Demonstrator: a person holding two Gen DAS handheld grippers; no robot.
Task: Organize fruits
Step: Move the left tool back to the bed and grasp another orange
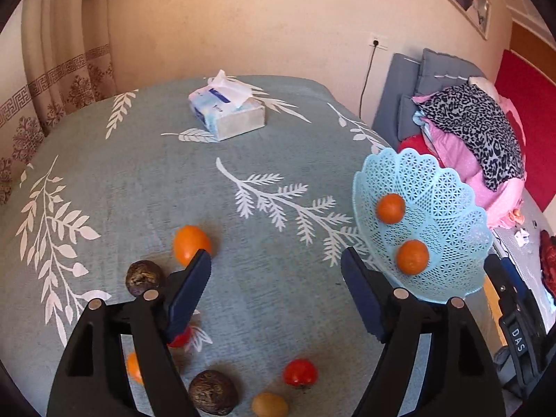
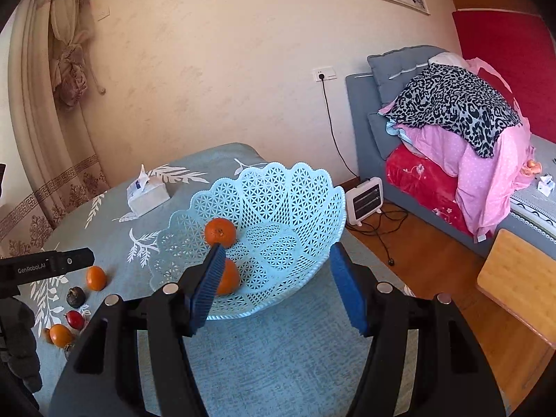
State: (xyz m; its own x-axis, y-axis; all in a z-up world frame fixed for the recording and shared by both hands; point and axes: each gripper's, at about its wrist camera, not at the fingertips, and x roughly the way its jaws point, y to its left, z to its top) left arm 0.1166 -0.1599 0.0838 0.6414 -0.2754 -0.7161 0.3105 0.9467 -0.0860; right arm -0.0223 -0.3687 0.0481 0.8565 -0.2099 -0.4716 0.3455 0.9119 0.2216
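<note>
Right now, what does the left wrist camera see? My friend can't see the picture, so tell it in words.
The open, empty left gripper hovers over a leaf-print tablecloth. A lacy blue basket at right holds two oranges; another orange, two dark fruits and a red fruit lie loose nearby, a tissue box behind.

My left camera looks down over the table (image 1: 146, 180); my right faces its basket (image 2: 295, 208) edge closely; both share the basket.

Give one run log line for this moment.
left gripper: open, empty | pale blue lattice plastic basket: two oranges inside | right gripper: open
</note>
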